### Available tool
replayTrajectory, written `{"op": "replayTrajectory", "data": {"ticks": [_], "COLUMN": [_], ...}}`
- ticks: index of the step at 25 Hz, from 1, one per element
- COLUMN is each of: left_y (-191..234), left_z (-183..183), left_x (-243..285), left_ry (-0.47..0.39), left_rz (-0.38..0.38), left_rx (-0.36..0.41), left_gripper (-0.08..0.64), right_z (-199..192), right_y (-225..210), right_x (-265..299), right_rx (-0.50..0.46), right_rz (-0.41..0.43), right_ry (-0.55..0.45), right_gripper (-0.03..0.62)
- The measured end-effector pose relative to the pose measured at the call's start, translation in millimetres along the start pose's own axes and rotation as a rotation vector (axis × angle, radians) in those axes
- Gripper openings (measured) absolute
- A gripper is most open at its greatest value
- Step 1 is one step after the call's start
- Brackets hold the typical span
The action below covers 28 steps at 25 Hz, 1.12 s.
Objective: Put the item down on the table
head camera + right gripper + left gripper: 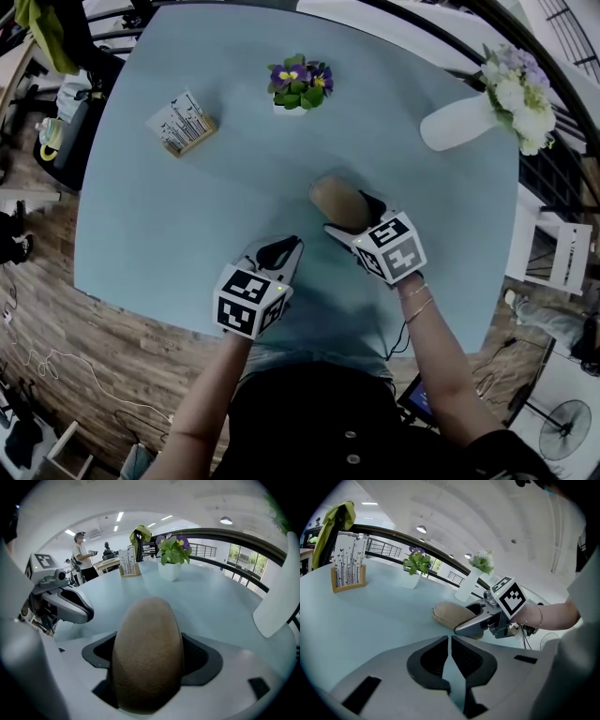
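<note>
A pale blue worktop (169,234) carries a small pot of purple flowers (300,84), a wooden card holder (183,124), and a white vase (459,120) near its right edge.

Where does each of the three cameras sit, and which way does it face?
Head view: on the person's head, steeply down at the table; both forearms and the left gripper and right gripper show.
Left gripper view: along its shut jaws toward the right gripper; a forearm shows.
Right gripper view: along jaws clamped on the brown item, toward the potted flowers.
All three share the brown item.
</note>
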State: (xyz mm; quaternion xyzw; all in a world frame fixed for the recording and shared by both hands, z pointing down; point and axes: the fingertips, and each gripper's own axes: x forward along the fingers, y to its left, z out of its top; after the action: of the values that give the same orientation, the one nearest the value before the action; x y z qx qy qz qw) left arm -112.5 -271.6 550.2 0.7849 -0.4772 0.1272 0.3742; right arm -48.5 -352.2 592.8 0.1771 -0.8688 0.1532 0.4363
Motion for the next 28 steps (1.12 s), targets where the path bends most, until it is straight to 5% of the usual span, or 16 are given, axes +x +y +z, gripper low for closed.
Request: {"op": "replayTrajectory", "data": {"ticks": [14,23,28], "left_y": [-6.3,-20.4,-28.7], "left_z": [7.2,18.4,38.4], "left_x": [-10.7,-19.7,-24.9], "left_ry": [-0.034,-0.045,-0.067], "left_rz": [-0.011,-0.021,-0.026], "left_rx": [0.013,0.083,0.132], "left_gripper": [0.020,0.020,0.020], "right_z": [23.0,54.8,66.2], "right_y": [-1.1,24.5,33.6], "right_x": [-21.0,-72.5,-102.8], "right_rx": [0.018,0.002,0.084], "right_rz": [-0.066,-0.068,-0.084], "right_ry": [-0.106,-0.271,-0.384], "right_gripper": [0.410,0.404,0.292]}}
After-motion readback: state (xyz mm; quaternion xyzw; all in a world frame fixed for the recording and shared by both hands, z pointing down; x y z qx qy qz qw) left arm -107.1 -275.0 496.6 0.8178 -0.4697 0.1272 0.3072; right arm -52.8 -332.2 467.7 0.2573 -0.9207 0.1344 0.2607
